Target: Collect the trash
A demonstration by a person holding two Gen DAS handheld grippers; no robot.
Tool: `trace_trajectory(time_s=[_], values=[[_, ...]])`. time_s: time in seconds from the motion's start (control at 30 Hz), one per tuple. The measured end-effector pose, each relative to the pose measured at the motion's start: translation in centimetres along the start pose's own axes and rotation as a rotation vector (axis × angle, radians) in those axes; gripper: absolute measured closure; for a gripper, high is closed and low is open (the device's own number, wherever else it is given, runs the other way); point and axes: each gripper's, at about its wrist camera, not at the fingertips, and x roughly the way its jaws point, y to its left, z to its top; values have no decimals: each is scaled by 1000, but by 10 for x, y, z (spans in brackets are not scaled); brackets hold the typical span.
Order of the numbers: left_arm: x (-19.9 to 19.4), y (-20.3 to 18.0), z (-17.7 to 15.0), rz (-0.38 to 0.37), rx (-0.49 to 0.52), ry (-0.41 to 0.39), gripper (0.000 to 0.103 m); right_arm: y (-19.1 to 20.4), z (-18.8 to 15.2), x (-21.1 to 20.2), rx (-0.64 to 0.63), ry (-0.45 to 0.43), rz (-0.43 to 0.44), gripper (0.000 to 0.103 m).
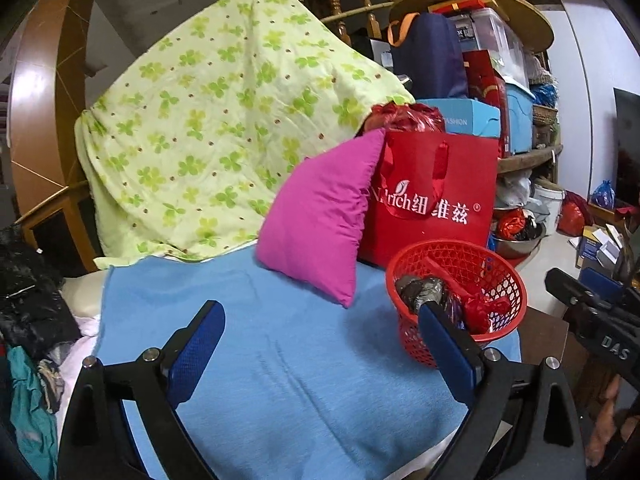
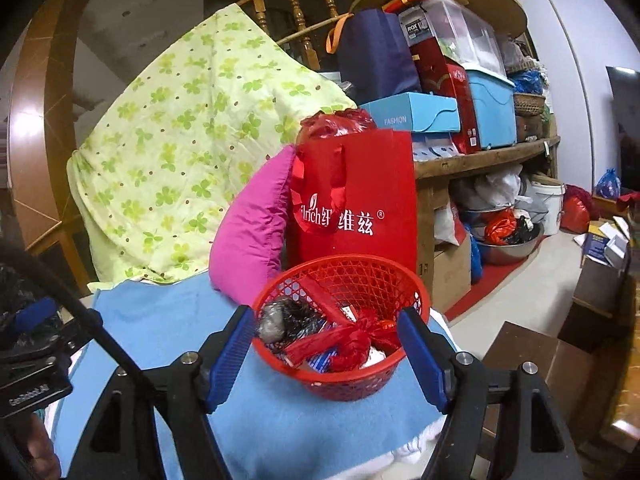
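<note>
A red mesh basket (image 2: 352, 382) stands on the blue cloth (image 2: 168, 320). Inside it lie a crumpled grey-black wrapper (image 2: 286, 320) and knotted red plastic trash (image 2: 354, 344). My right gripper (image 2: 326, 314) is open just in front of the basket; its blue pads (image 2: 228, 352) flank the rim without pressing on it and hold nothing. In the left wrist view the basket (image 1: 440, 245) is at the right with the same grey wrapper (image 1: 420, 290). My left gripper (image 1: 320, 312) is open and empty over the blue cloth (image 1: 280, 360), its right finger just in front of the basket.
A pink pillow (image 1: 320, 220) and a red gift bag (image 1: 436, 200) lean behind the basket. A green clover blanket (image 1: 208, 128) drapes over the back. Black crumpled plastic (image 1: 28, 292) lies at the left. Shelves of boxes (image 2: 480, 92) and floor clutter (image 2: 508, 236) fill the right.
</note>
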Motion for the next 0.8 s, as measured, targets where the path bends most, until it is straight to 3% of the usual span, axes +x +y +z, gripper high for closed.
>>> trace_trajectory(time_s=[0.37,0.8], values=[[-47,14,0,53,-28,-22,0,18,16,-72,-27,-42,26,21],[-71,17,-1,75,-23,-14,0,33,18,-106,-29,-69,16,21]])
